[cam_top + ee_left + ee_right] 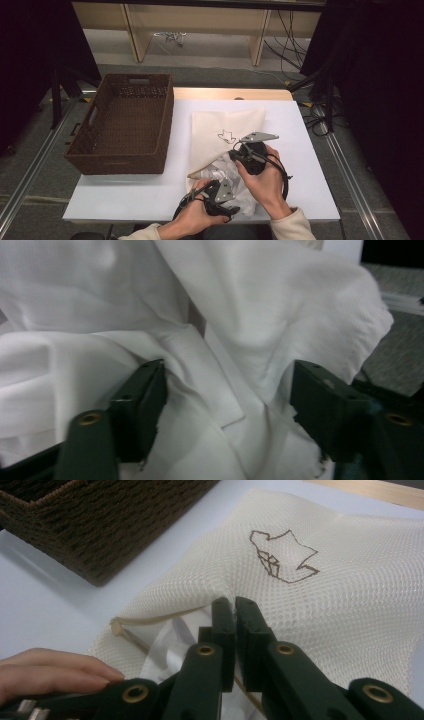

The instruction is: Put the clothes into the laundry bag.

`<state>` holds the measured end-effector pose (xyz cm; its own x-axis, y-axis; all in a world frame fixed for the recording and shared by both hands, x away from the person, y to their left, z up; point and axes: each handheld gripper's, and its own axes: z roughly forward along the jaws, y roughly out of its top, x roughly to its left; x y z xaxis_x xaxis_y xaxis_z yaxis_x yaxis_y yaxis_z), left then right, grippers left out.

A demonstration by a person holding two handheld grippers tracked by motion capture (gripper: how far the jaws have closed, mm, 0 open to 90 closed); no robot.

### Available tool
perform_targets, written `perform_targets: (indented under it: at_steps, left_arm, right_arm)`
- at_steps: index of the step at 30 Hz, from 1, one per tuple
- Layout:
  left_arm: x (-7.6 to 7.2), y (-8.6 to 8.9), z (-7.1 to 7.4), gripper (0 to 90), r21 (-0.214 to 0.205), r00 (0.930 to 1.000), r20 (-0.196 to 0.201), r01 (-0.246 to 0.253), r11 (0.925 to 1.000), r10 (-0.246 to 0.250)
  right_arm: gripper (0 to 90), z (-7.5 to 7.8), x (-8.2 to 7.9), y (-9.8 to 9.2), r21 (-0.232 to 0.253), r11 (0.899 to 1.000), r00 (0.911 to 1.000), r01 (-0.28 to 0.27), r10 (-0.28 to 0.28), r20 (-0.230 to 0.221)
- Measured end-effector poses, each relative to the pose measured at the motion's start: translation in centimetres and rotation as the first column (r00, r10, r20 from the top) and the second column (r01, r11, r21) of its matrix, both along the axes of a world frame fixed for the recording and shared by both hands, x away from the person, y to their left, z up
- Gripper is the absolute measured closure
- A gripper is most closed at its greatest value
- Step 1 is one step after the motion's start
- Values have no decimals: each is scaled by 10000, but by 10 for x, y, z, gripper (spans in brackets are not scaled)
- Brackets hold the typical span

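Surface: white tabletop (130,195), dark curtains either side, pale wooden frame at 12 o'clock.
Work in hand: stuffing a crumpled white woven-cotton garment (227,180) into a cream mesh laundry bag with a brown outline motif (225,130); judged about half in.
Garment place: spilling from the bag's mouth at 6 o'clock of the bag, between the 2 grippers.
Right gripper (234,611): jaws pressed together, pinching the bag's corded mouth edge, holding it up.
Left gripper (227,405): jaws spread wide, garment folds between them, pads not biting.
Handling: garment light, limp, no stiffness; bunches and slides. Best hold judged a thick fold or the flat seamed placket (210,375).
Bag: open netting, soft, slack, snags easily.
Nearby: dark brown woven rectangular basket (122,122) at 9 o'clock.
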<state>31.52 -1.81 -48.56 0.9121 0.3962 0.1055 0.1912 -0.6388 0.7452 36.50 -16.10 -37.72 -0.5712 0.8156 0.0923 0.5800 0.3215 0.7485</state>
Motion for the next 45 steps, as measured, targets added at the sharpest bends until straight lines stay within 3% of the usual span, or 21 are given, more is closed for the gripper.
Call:
perform_targets:
  at_steps: [2,5,10,15,16,19,20,23,25,28,29,36,38,40,45]
  left_arm:
    - [1,-1,1,371,318,9992,401,-65,9995,52]
    - [2,-2,0,466,483,9984,567,-36,9988,9]
    - [4,-1,0,620,328,9995,301,-77,9994,67]
    - [8,-3,-2,767,98,9996,-248,-155,9998,158]
    - [8,-3,-2,804,-1,9992,-329,-219,9998,219]
    - [8,-2,-1,867,-149,9985,-445,-323,9994,316]
    - [3,-3,-1,875,-383,9911,-1163,-703,9968,654]
    - [8,2,7,881,-472,9974,-566,-472,9978,445]
    - [8,5,13,882,-725,9960,-833,-376,9967,315]
    - [12,10,21,883,-985,9955,-704,-702,9927,634]
    - [14,11,22,883,-1084,9944,-707,-864,9903,790]
    - [32,13,30,883,-1397,9877,-480,-1545,9781,1491]
    - [36,10,29,882,-1406,9852,-275,-1712,9752,1690]
    - [42,9,24,880,-1299,9821,-170,-1880,9735,1874]
    - [49,11,11,868,-1272,9766,-378,-2148,9683,2117]
  right_arm:
    - [888,1,0,-1,-99,9999,10000,44,-44,-14]
    - [888,1,-1,1,-57,9999,9997,96,-97,-207]
    - [888,1,-2,2,-144,9998,9997,104,-107,-198]
    - [888,1,-2,1,-79,9999,9997,88,-89,-220]
    - [888,0,0,0,-78,10000,10000,-32,32,22]
    - [888,0,-1,0,-50,10000,10000,-66,67,41]
    - [888,1,-1,0,-27,10000,10000,-13,13,-35]
    - [888,2,-2,-1,-132,9999,10000,-58,59,68]
    - [888,3,-1,-1,-159,9998,9997,-150,153,176]
    - [888,5,-4,0,17,10000,10000,62,-62,-13]
    - [889,5,-2,-2,-165,9998,9993,-71,77,366]
    - [889,10,-6,-1,142,9999,9996,32,-36,272]
    - [889,9,-5,-2,157,9999,9990,48,-55,447]
    - [889,10,-5,-2,242,9996,9995,140,-147,294]
    - [889,8,-3,-6,157,9999,9995,36,-41,298]
